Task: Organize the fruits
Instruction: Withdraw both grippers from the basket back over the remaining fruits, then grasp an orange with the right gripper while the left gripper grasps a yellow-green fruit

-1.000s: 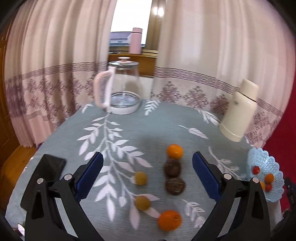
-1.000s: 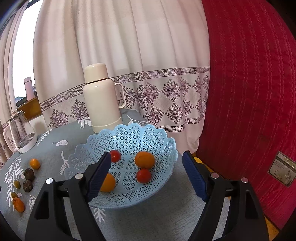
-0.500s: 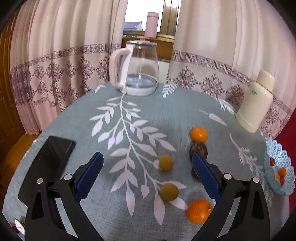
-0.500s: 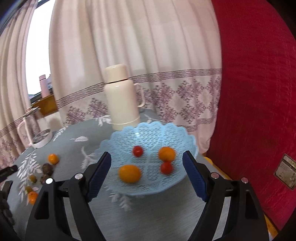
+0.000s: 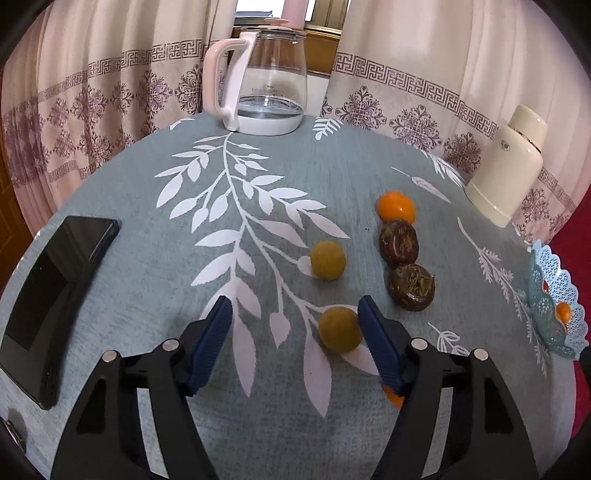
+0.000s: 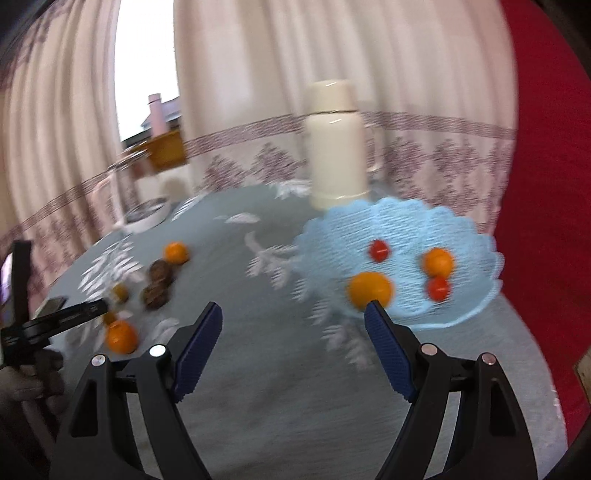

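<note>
We see a matt woven cloth (image 5: pixel 332 177) under the tongs, a glossy black phone (image 5: pixel 55 295) to their left. Ahead stand a clear glass jug (image 5: pixel 271 77) and, to the right, a perforated plastic basket (image 6: pixel 406 258).

Soft daylight enters through the window (image 5: pixel 273 11) at top; left view sharp, right view motion-blurred, both bent and dark-cornered at edges.

A grey-green tablecloth (image 5: pixel 332 177) carries white leaf sprays. On it lie two yellow-green round fruits (image 5: pixel 327 260), two dark brown wrinkled fruits (image 5: pixel 399 242) and a bright orange tangerine (image 5: pixel 396 206). The pale blue lattice plastic basket (image 6: pixel 469 236) holds orange and red fruits. Cream curtains (image 5: pixel 110 85) show a maroon key-pattern border.
</note>
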`<action>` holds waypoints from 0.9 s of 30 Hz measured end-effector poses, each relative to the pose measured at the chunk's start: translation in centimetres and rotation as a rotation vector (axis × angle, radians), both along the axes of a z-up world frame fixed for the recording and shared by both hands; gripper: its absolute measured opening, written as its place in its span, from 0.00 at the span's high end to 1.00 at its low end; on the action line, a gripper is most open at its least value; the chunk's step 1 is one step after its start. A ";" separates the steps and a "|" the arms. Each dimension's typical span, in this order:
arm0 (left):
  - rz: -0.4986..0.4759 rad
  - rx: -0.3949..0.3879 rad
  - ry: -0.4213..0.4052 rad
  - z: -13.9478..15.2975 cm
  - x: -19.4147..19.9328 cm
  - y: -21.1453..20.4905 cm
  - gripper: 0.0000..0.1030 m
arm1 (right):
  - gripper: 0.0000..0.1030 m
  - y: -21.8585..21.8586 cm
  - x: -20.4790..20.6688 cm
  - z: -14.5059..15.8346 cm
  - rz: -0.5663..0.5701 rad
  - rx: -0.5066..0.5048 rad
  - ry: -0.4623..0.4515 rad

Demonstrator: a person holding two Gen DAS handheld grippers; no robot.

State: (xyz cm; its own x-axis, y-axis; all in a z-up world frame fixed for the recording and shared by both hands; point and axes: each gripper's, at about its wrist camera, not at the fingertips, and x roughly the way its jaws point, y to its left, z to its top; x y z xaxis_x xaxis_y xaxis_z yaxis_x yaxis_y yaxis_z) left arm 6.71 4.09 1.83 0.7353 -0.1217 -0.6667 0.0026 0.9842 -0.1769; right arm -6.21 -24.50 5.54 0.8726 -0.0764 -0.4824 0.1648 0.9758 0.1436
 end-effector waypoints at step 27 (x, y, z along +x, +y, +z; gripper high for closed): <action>0.236 -0.119 -0.068 0.5 -1.6 4.8 0.30 | 0.48 14.2 10.3 -3.9 0.524 0.005 0.323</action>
State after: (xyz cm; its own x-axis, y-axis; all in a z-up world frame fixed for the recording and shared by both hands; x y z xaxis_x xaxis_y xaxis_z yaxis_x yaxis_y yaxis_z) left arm 5.11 8.88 2.30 0.7949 -0.0162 -0.6065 -0.2086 0.9314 -0.2983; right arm 4.05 -10.31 1.60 0.6033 0.3260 -0.7278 -0.3003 0.9383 0.1713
